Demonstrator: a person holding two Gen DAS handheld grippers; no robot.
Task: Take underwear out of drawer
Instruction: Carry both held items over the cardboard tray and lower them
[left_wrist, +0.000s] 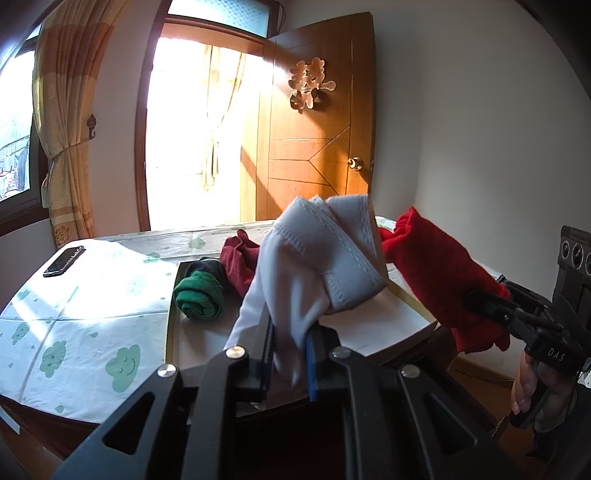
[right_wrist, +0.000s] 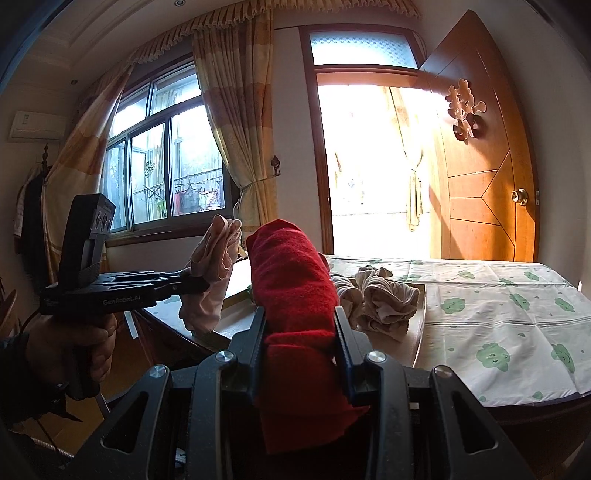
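Underwear: we hold two pieces clear above the open drawer (left_wrist: 399, 325), a pale pair (left_wrist: 317, 258) in the left gripper (left_wrist: 290, 363) and a red pair (right_wrist: 295, 280) in the right gripper (right_wrist: 301, 332).
Left jaws: clenched tight on a thin fold of the pale fabric, the waistband flopping above.
Right jaws: grasping the thick red bundle, held partly apart by its bulk.
Drawer: a green roll (left_wrist: 201, 293) and a dark red piece (left_wrist: 242, 258) lie inside it; beige pieces (right_wrist: 384, 299) lie there too in the right wrist view.
Counter (left_wrist: 74, 317): covered by a cloth printed with green clouds, a phone (left_wrist: 64, 260) near its far corner.
Step in hand, as we judge it: carrying both pieces away from the drawer.
Doing it well: we keep both grips firm, lift until the hanging tails clear the drawer front, keep the two hands apart so the fabrics do not tangle, then set each down on bare cloth away from the phone.
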